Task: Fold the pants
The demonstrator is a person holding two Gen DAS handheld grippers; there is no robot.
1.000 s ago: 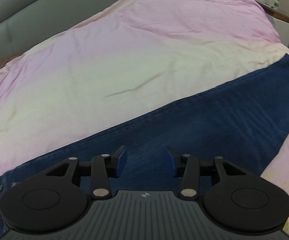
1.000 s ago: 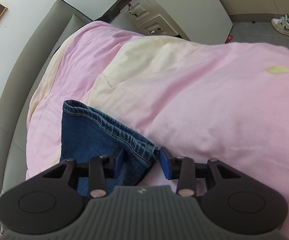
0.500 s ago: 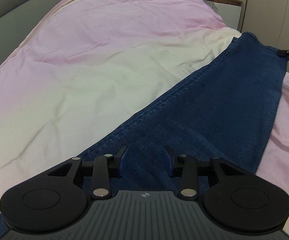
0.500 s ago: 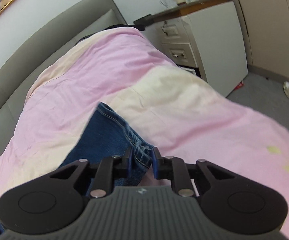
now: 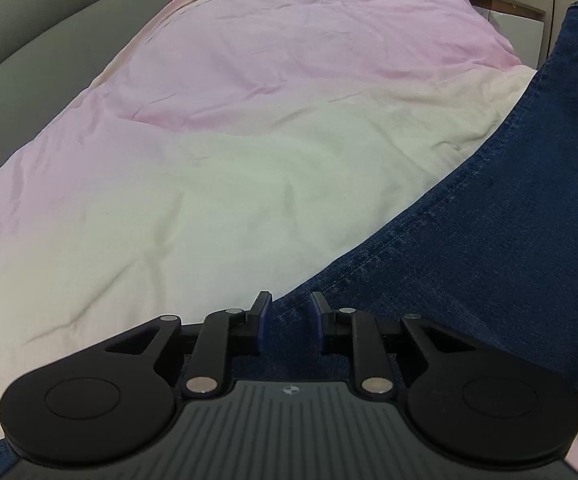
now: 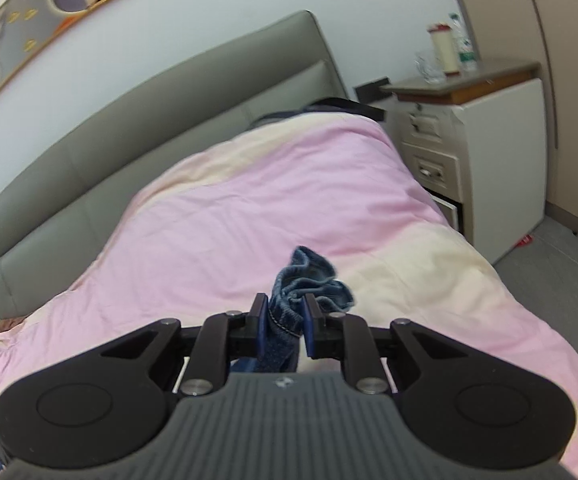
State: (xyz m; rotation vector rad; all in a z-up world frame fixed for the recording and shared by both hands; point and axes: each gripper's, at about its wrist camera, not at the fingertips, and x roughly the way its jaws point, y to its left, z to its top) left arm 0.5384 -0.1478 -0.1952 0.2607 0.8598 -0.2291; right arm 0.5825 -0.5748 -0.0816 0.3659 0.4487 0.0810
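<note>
The pants (image 5: 509,248) are one pair of dark blue jeans, and in the left wrist view they lie across the right and near part of the pink and cream duvet (image 5: 209,160), with the far end rising up at the right edge of the picture. The left gripper (image 5: 287,326) is low over the denim edge; its jaws stand a little apart with cloth between them, but whether they press it I cannot tell, because a gap shows on both sides. Far right, one nightstand (image 5: 505,4) is partly visible. In the right wrist view, the right gripper (image 6: 285,326) is lifted above the bed and its jaws pinch the bunched hem of the jeans (image 6: 305,284) — the cloth sticks out in a crumpled knot past the fingertips. Behind are one grey headboard (image 6: 149,128), one nightstand (image 6: 473,152) carrying a few bottles and a glass, and one picture on the wall (image 6: 49,0). I judge the main risk is at the left side: if that grip is not firm, pulling the lifted end over could drag the whole garment instead of making a fold. The small bite on the hem could also slip under the weight of denim — then the leg would fall crooked.
</note>
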